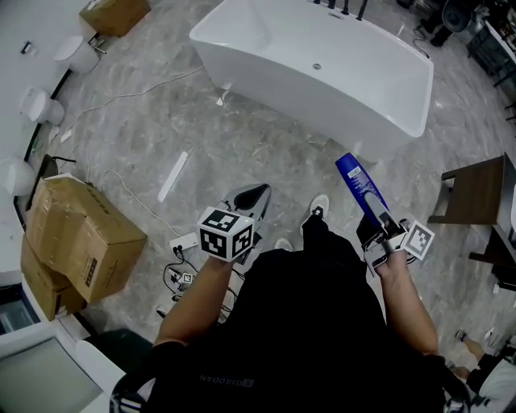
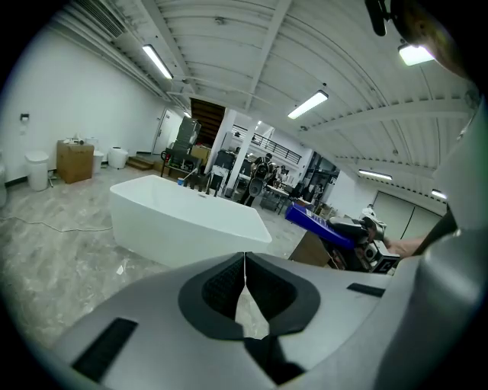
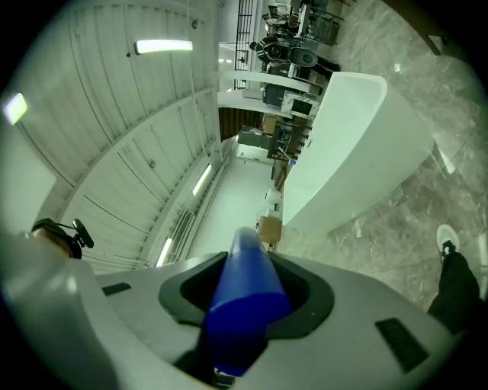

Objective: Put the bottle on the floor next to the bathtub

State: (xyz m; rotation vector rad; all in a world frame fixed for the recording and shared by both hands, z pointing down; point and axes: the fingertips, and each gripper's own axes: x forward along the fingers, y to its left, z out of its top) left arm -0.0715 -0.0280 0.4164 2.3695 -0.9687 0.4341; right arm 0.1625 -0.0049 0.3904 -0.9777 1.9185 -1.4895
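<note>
A blue bottle (image 1: 359,184) sticks up and forward out of my right gripper (image 1: 380,235), which is shut on its lower end. In the right gripper view the bottle (image 3: 242,297) fills the gap between the jaws. The white bathtub (image 1: 318,68) stands on the grey marble floor ahead of me, and it shows at the right in the right gripper view (image 3: 358,145). My left gripper (image 1: 248,200) hangs lower left of the tub with its jaws closed together and nothing between them (image 2: 244,293). The left gripper view catches the bottle (image 2: 316,226) beyond the tub (image 2: 183,221).
Cardboard boxes (image 1: 76,242) sit at the left, another box (image 1: 113,14) at the far left corner. White cables (image 1: 121,101) and a white strip (image 1: 173,175) lie on the floor. A dark wooden stool (image 1: 476,193) stands at the right. My shoes (image 1: 318,208) are near the tub.
</note>
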